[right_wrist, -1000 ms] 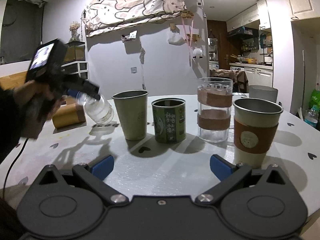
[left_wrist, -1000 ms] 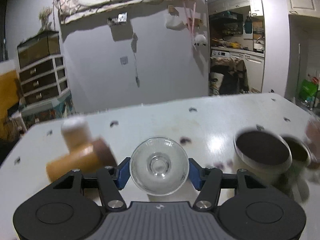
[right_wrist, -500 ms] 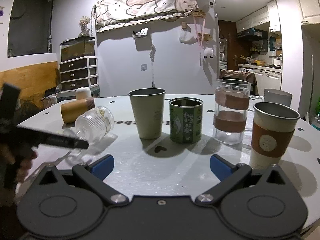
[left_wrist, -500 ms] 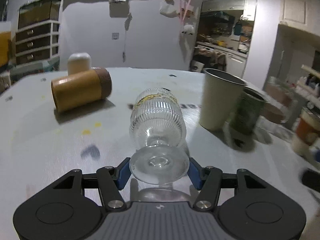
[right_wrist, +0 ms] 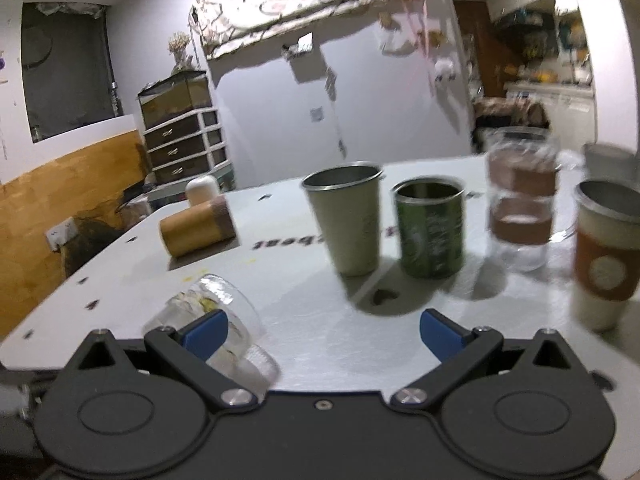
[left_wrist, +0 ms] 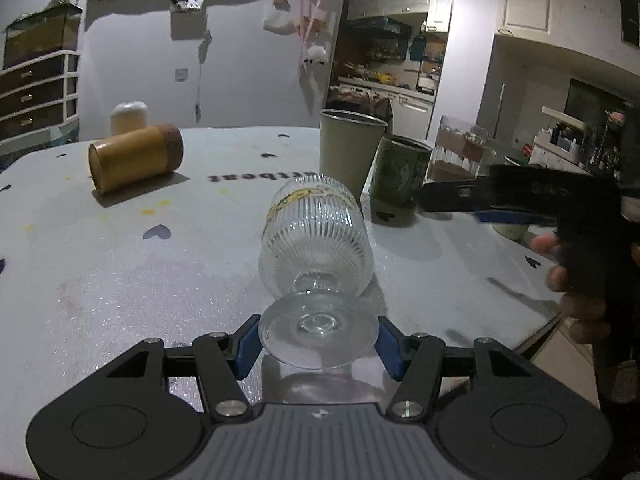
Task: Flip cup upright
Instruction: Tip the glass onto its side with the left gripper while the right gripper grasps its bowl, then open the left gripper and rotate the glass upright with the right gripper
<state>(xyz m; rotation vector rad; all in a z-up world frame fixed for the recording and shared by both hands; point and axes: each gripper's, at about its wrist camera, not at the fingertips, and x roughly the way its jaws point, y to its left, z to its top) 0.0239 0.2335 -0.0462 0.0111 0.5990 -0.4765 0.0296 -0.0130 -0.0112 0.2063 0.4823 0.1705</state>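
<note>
Both blue pads of the left gripper (left_wrist: 318,346) press against the round foot of the ribbed glass cup (left_wrist: 316,240), one on each side, so the jaws are clamped on it. The cup lies on its side on the white table (left_wrist: 100,264), with its mouth pointing away from the gripper toward the grey metal tumbler (left_wrist: 350,148) and the green tin (left_wrist: 400,180).

The right gripper (right_wrist: 322,330) has its fingers spread wide with only bare table between them. In the right wrist view the cup is blurred and partly hidden behind the left fingertip (right_wrist: 204,332). Motion blur smears the right-hand cups, and in the left wrist view the right gripper appears only as a dark blur.
</note>
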